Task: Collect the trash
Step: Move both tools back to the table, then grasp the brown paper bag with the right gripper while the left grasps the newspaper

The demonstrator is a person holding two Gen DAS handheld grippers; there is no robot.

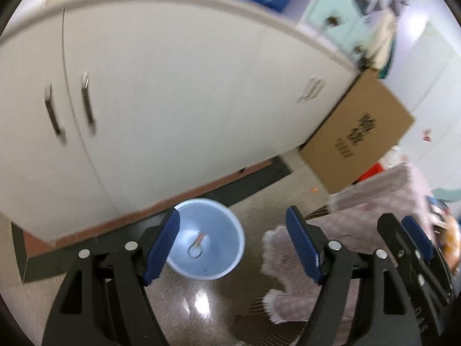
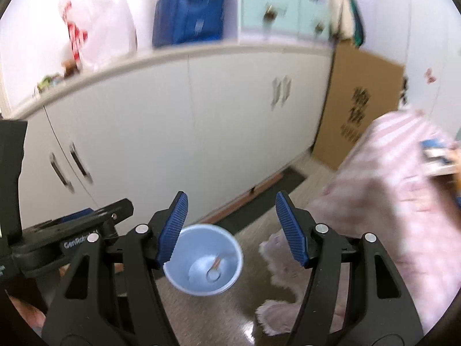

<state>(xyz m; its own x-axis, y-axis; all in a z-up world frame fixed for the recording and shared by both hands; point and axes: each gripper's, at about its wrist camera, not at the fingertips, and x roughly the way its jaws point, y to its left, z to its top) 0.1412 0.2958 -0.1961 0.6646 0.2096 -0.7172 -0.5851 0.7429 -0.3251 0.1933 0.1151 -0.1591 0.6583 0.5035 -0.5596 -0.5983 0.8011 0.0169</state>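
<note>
Two grippers above a shiny floor, both aimed down at a pale blue bin (image 1: 206, 238). Left gripper (image 1: 233, 248) with jaws spread wide, nothing between the blue pads — only bin and floor seen through the gap. Right gripper (image 2: 230, 229) likewise apart and empty, pads clear of everything. In the left wrist view, the right gripper's black frame at the right edge; in the right wrist view, the left gripper's frame at the lower left.

Bin upright on the floor, close to the foot of a long white cabinet (image 1: 173, 86) with metal handles. At the bin's bottom, a small piece of trash (image 2: 213, 269) — a ring-shaped bit with a short reddish strip, too blurred to name further.

Right of the bin, a pink fringed cloth (image 2: 389, 201) draped down to the floor. Beyond it, a brown cardboard box (image 1: 363, 132) standing against the cabinet's end. On top of the cabinet, a blue bag (image 2: 188, 21) and a white plastic bag (image 2: 98, 26), both smeared by blur.
</note>
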